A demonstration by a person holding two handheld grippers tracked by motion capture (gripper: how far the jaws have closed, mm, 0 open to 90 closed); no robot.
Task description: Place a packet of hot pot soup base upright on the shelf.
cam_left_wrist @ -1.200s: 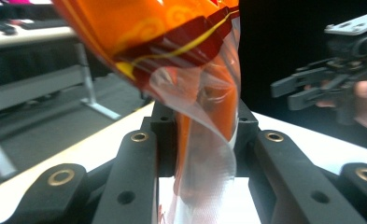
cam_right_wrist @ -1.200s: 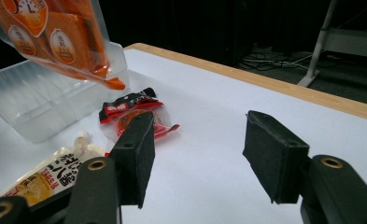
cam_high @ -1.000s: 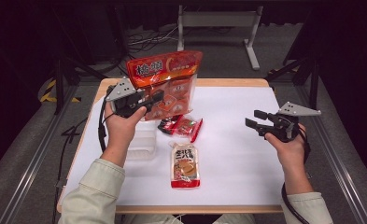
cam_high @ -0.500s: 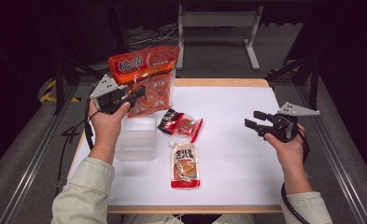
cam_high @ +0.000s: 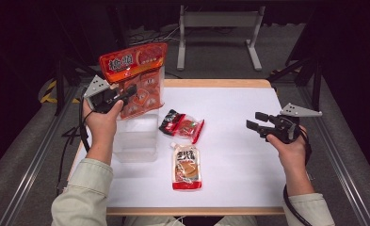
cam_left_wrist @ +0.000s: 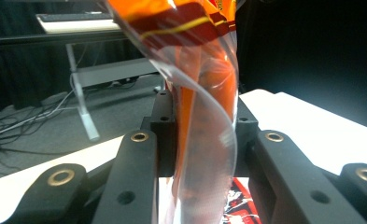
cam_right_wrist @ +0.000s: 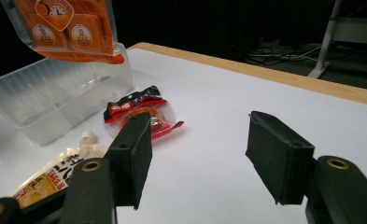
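Note:
An orange snack bag [cam_high: 135,77] with a clear window hangs upright in the air, and my left gripper [cam_high: 126,94] is shut on its lower part. In the left gripper view the bag [cam_left_wrist: 204,93] stands pinched between the two black jaws. Its bottom edge hovers over the far end of a clear plastic container [cam_high: 135,141] at the table's left. My right gripper [cam_high: 255,121] is held still above the right side of the table, open, with nothing between its jaws [cam_right_wrist: 204,149]. The right gripper view looks toward the bag [cam_right_wrist: 74,28] and the container [cam_right_wrist: 45,98].
A red-and-black snack packet [cam_high: 182,125] lies near the table's middle, and a spouted pouch [cam_high: 186,165] lies in front of it. Both also appear in the right gripper view, the packet [cam_right_wrist: 141,109] and the pouch [cam_right_wrist: 55,179]. The white table [cam_high: 239,155] has wooden edges.
My left hand has carried the orange bag to the left and slightly down, from beside the container to over its far end. The right hand has stayed where it was.

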